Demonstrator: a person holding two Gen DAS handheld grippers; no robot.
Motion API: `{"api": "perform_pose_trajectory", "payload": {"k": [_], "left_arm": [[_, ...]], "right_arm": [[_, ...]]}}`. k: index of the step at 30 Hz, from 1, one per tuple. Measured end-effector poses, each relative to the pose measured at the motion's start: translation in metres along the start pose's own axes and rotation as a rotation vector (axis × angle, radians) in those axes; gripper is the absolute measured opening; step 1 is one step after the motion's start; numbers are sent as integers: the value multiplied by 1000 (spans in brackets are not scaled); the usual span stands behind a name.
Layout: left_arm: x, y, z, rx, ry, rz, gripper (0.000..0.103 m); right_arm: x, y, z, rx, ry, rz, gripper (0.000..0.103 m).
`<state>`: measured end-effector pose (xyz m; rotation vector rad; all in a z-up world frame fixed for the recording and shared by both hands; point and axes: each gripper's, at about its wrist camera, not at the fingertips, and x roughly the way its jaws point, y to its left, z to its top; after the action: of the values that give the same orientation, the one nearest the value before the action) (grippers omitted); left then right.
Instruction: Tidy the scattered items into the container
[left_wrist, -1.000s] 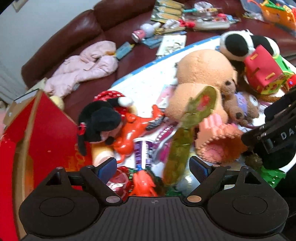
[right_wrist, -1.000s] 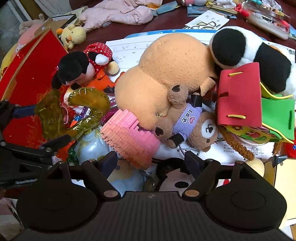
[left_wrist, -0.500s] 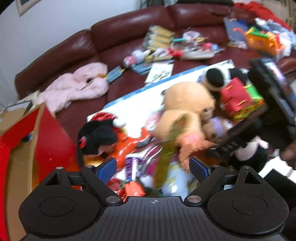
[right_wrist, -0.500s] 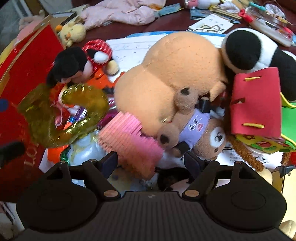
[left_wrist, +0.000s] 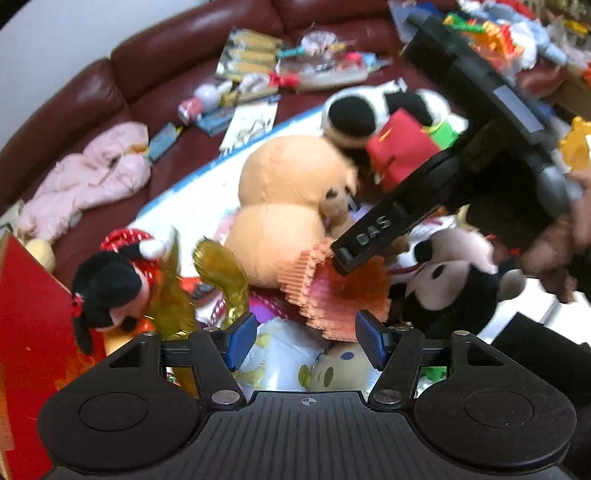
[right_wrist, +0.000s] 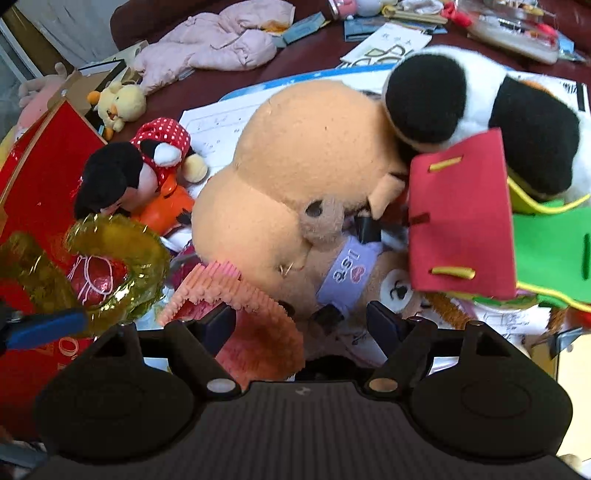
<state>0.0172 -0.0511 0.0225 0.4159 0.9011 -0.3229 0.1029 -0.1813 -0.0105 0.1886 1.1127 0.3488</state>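
A heap of toys lies on a white mat: a pink ridged block piece (left_wrist: 343, 295) (right_wrist: 255, 317), a big tan plush (left_wrist: 291, 206) (right_wrist: 295, 177), a Minnie doll (left_wrist: 110, 288) (right_wrist: 129, 173), a Mickey doll (left_wrist: 454, 280), a small bear (right_wrist: 362, 280) and a gold foil balloon (left_wrist: 221, 273) (right_wrist: 114, 266). A red box (left_wrist: 29, 332) (right_wrist: 40, 184) stands at the left. My left gripper (left_wrist: 304, 341) is open just in front of the pink piece. My right gripper (right_wrist: 301, 325) is open over the pink piece; in the left wrist view its finger (left_wrist: 376, 236) rests on the piece.
A panda plush (right_wrist: 480, 110), a red and green felt house (right_wrist: 461, 221), a yellow chick (right_wrist: 118, 103) and a pink jacket (left_wrist: 88, 177) lie around. Books and packets (left_wrist: 295, 70) cover the dark red sofa (left_wrist: 110, 92) behind.
My left gripper has swung right and now faces the pink piece. My right gripper has moved down onto the pink piece. The gold balloon has shifted left.
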Motion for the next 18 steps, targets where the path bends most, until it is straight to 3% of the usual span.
{"api": "perform_pose_trajectory", "payload": {"k": [2,5,7,8,9,18], "left_arm": [[14,2,0,-18,34,7,71],[33,6,3,-54,83,-20,60],[43,8,5,-82,105,-32,35],[47,10,5,-99,114,-47,31],[50,12,5,-124,124,-71,20],[50,26,3,-210,137,-141,19]], "right_arm": [[0,-2,-1,10,3,10,80],[0,-4,0,20,7,23,80],[0,-5,0,28,12,29,81],[1,-5,0,30,18,34,81],[3,-5,0,33,23,39,81],[0,-6,-6,18,-9,36,78]]}}
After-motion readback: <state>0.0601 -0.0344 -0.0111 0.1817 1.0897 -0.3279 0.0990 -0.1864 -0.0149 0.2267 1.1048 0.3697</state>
